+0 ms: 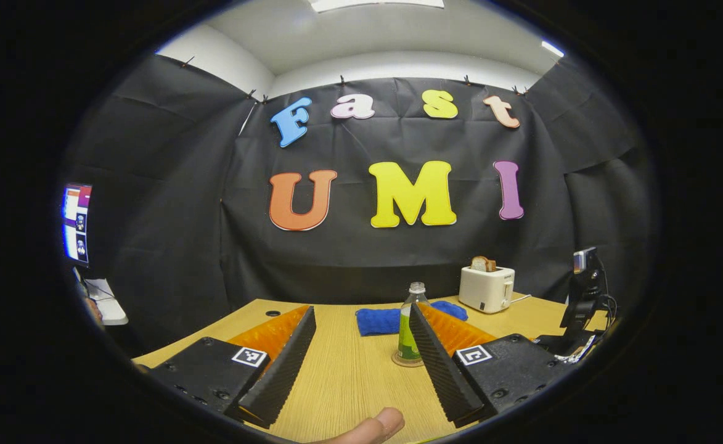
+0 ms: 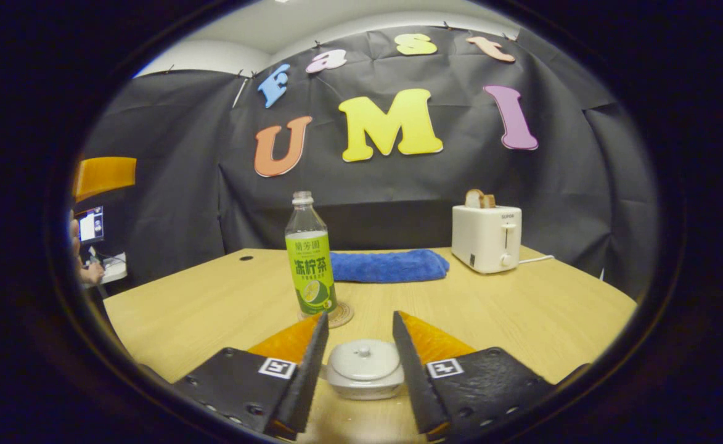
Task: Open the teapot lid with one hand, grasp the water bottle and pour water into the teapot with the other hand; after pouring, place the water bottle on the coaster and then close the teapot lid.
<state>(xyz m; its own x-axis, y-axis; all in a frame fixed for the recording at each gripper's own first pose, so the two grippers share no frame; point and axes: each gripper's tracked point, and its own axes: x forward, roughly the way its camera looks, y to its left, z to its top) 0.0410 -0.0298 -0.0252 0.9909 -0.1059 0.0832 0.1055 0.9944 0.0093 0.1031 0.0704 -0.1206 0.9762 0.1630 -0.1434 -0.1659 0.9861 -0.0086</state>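
A light wooden table point(image 1: 343, 370) fronts black cloth. In the left gripper view, the left gripper point(image 1: 361, 364) is spread wide, holding nothing; the water bottle point(image 1: 412, 324) stands on its coaster point(image 1: 403, 361) just beyond the right-hand finger. In the right gripper view, the right gripper point(image 2: 358, 357) is open, fingers flanking the lidded white teapot point(image 2: 364, 369); whether they touch is unclear. The bottle stands behind the teapot.

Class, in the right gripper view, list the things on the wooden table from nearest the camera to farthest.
White lidded ceramic teapot → green-labelled clear plastic water bottle on its round woven coaster → folded blue cloth.
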